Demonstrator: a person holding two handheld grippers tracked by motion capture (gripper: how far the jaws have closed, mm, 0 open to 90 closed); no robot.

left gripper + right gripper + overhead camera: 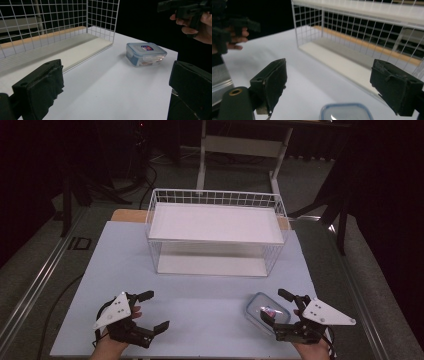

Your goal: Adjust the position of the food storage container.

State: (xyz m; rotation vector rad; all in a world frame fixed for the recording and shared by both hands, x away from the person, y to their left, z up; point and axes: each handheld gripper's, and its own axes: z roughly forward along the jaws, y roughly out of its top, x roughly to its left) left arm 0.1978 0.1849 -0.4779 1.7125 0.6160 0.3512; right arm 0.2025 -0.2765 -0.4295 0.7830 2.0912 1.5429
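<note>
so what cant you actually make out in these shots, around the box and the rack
- Contents of the lidded container: left gripper view shows something pale and reddish through the wall, too blurred to name; high view too small.
- Label on its lid: print too small in both views.
- Near part of the container: cut off by the bottom edge in the right gripper view.
- Far corners of the wire rack: cut off by frame edges in both gripper views.
- Room behind: too dark.

A white wire rack [216, 231] stands on the far half of the pale bench [125, 270], with a white shelf board on top and another at its base. Behind it, a table frame [240, 150] stands on the dark floor.
</note>
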